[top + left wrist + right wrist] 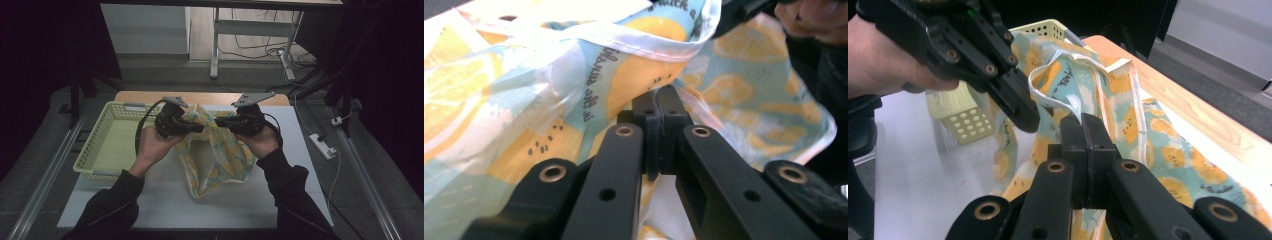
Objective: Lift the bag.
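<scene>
We see a white, flat-topped counter [165,200] with a strip of bare light wood along its far edge. At its left edge rests a pale yellow-green plastic basket [100,145] with perforated walls, its long side running from the far left corner toward the near edge. Near the middle of the counter, just beside the basket, the lower end of a thin cloth printed with yellow lemon slices on pale blue [217,165] lies crumpled on the white surface, while its upper part is lifted off it.

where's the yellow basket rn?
High view: the yellow basket sits on the table's left side, beside the left gripper and left of the lemon-print cloth.
</scene>
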Demonstrator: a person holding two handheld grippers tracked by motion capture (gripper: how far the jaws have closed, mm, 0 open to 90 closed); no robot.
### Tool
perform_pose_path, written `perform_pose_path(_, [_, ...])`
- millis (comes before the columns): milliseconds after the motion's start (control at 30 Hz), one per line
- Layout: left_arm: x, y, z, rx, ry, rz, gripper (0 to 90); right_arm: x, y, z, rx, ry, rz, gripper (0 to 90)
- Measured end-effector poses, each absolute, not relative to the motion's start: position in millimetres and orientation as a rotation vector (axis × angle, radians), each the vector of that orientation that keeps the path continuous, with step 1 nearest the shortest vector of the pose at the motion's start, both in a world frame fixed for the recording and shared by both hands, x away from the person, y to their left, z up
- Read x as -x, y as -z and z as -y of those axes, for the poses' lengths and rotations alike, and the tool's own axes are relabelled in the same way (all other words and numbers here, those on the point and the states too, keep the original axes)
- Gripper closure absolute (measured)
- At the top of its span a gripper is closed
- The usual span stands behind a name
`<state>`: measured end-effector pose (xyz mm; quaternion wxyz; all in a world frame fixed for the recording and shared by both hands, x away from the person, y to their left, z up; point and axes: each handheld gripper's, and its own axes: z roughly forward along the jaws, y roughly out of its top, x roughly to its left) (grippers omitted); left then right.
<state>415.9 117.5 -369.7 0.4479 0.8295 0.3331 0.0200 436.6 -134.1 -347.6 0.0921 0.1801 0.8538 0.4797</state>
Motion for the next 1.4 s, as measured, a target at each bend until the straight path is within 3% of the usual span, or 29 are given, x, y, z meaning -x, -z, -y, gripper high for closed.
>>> perform_pose_path(1000, [-440, 261, -135, -1.911, -0.147, -0.776, 89.5, -429, 264, 128, -0.428, -1.488, -2.385, 89.7])
perform_pose_path(1400, [-440, 240, -140, -1.847, -0.155, -0.732, 89.4, -421, 235, 126, -0.385, -1.519, -2.330, 89.7])
